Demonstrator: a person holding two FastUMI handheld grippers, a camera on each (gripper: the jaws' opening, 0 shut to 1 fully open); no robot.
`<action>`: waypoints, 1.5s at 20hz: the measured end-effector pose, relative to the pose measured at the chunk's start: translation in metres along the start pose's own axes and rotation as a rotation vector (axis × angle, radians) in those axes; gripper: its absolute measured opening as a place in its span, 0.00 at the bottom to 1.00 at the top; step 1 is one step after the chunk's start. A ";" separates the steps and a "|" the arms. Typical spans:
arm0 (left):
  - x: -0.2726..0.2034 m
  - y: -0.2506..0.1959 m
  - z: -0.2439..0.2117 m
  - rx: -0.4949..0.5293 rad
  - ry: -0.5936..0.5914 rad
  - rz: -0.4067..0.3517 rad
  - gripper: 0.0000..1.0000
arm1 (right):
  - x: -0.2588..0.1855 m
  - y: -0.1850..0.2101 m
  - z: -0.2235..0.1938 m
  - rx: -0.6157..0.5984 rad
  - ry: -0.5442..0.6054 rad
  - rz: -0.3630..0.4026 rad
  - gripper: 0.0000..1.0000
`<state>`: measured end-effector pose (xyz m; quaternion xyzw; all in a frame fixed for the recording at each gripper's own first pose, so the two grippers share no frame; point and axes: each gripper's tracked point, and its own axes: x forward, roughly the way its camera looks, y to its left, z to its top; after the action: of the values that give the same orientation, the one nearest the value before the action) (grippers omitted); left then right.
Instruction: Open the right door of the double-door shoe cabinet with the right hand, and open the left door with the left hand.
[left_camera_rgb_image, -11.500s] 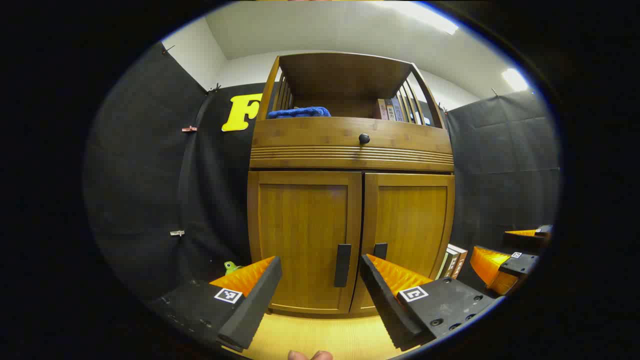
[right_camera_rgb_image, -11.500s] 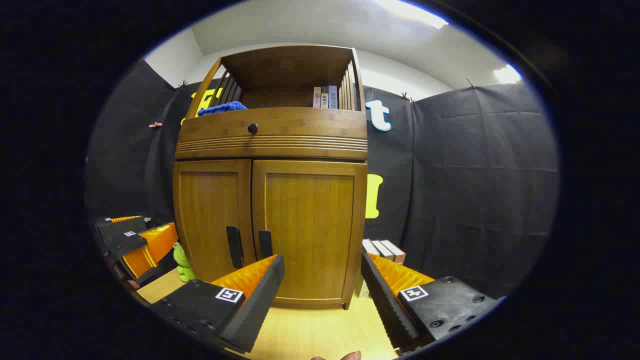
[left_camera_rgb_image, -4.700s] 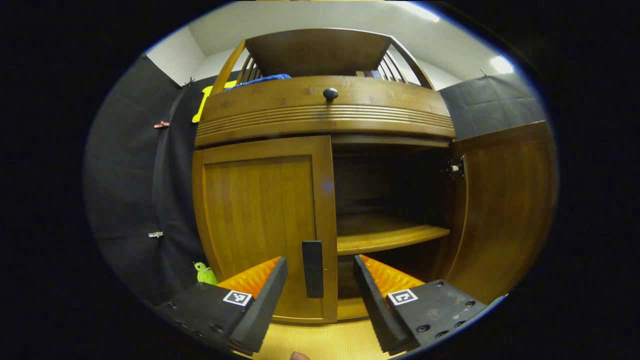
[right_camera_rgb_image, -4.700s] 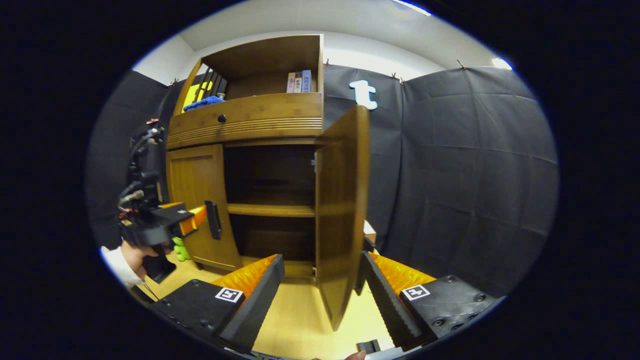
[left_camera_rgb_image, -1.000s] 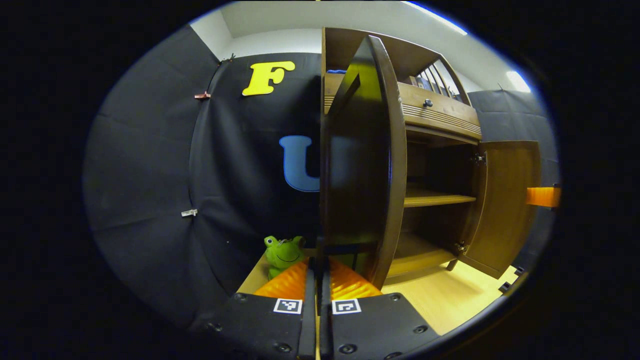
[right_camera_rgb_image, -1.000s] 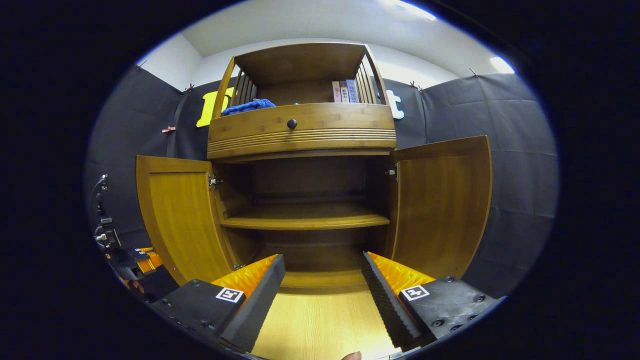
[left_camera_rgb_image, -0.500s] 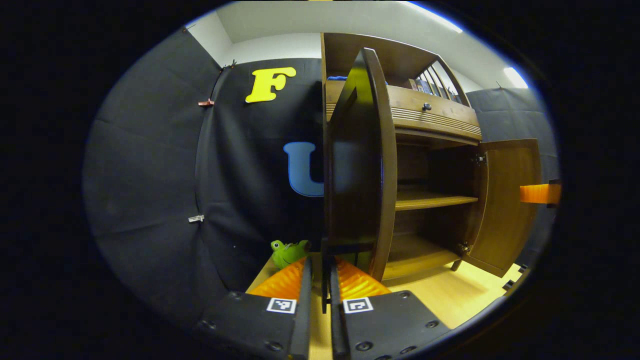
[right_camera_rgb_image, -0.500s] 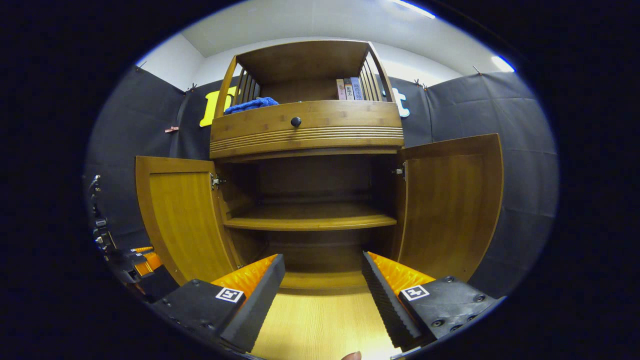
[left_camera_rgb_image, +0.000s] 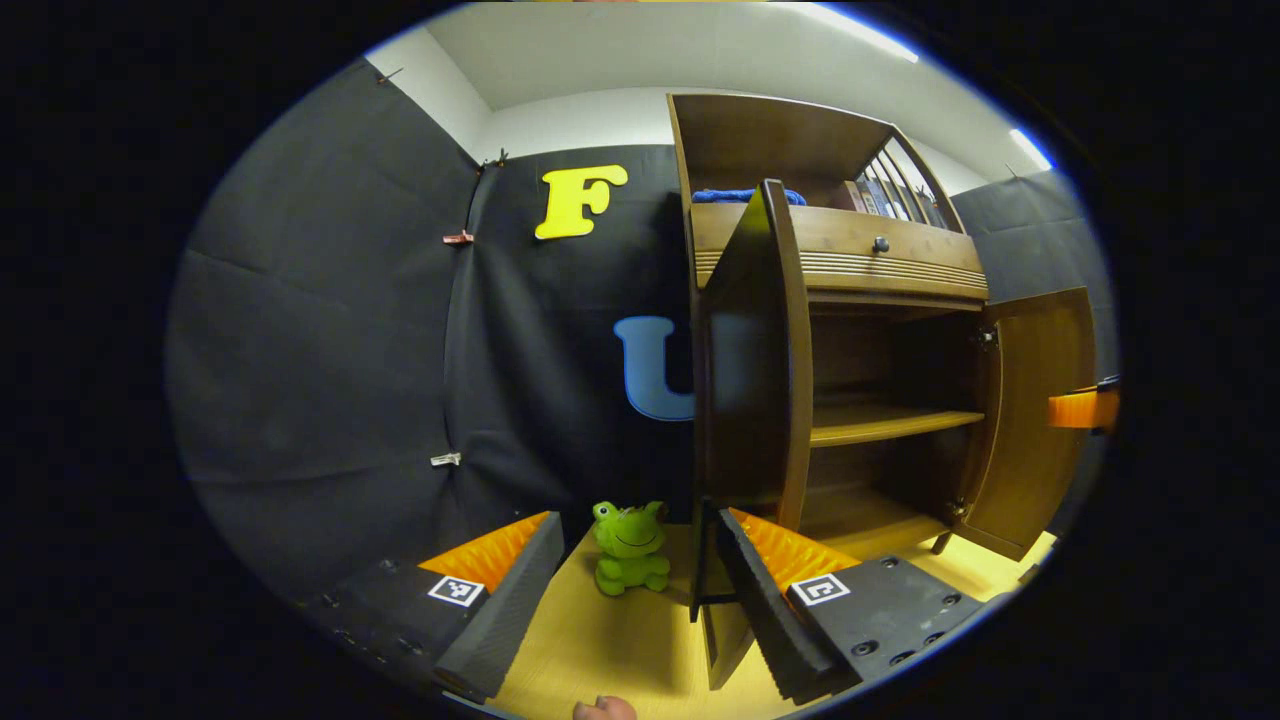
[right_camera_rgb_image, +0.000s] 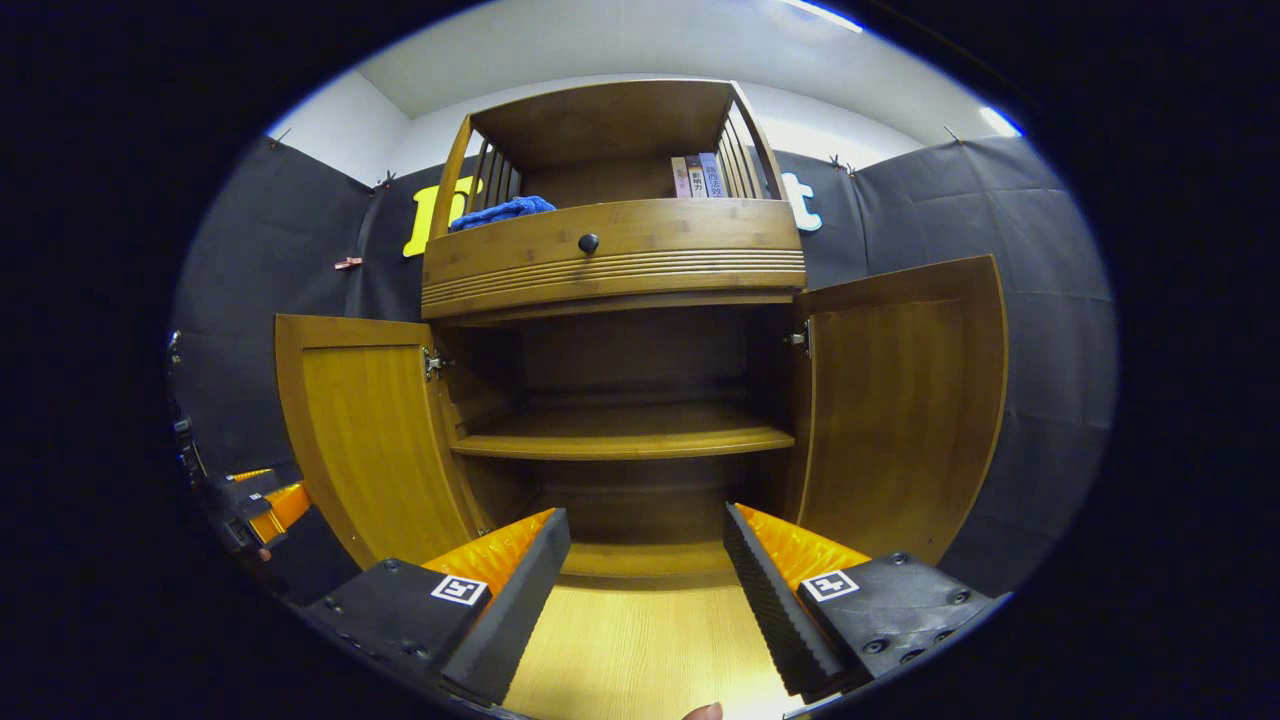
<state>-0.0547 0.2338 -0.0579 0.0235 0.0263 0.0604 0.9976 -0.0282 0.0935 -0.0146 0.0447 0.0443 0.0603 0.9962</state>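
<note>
The wooden shoe cabinet (right_camera_rgb_image: 610, 265) stands with both doors swung wide. In the right gripper view its left door (right_camera_rgb_image: 360, 430) and right door (right_camera_rgb_image: 900, 400) flank a bare inner shelf (right_camera_rgb_image: 620, 435). My right gripper (right_camera_rgb_image: 645, 520) is open, back from the cabinet and facing its middle, holding nothing. In the left gripper view the left door (left_camera_rgb_image: 755, 350) appears nearly edge-on, its dark handle (left_camera_rgb_image: 700, 560) just inside my right-hand finger. My left gripper (left_camera_rgb_image: 635, 525) is open, its fingers apart from the handle. The left gripper (right_camera_rgb_image: 255, 505) also peeks out beside the left door.
A green frog toy (left_camera_rgb_image: 630, 548) sits on the light wooden floor (right_camera_rgb_image: 640, 650) left of the cabinet. A drawer with a round knob (right_camera_rgb_image: 588, 242) tops the doors. A blue cloth (right_camera_rgb_image: 495, 212) and books (right_camera_rgb_image: 700, 175) lie on the top shelf. Black cloth walls surround the cabinet.
My left gripper has opened and let go of the left door's handle, drawing back slightly. The left door stays wide. The right gripper has barely moved.
</note>
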 end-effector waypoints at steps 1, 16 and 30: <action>-0.005 -0.005 0.002 0.003 0.003 0.000 0.95 | 0.000 -0.002 0.001 0.000 0.001 0.004 1.00; -0.027 -0.163 0.027 0.012 0.012 -0.147 0.94 | -0.008 -0.065 0.010 -0.015 -0.010 0.010 0.98; -0.012 -0.253 0.074 -0.029 -0.034 -0.177 0.94 | -0.005 -0.111 0.015 -0.014 -0.029 0.009 0.98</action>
<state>-0.0322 -0.0219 0.0034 0.0074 0.0107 -0.0282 0.9995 -0.0186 -0.0181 -0.0103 0.0390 0.0294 0.0643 0.9967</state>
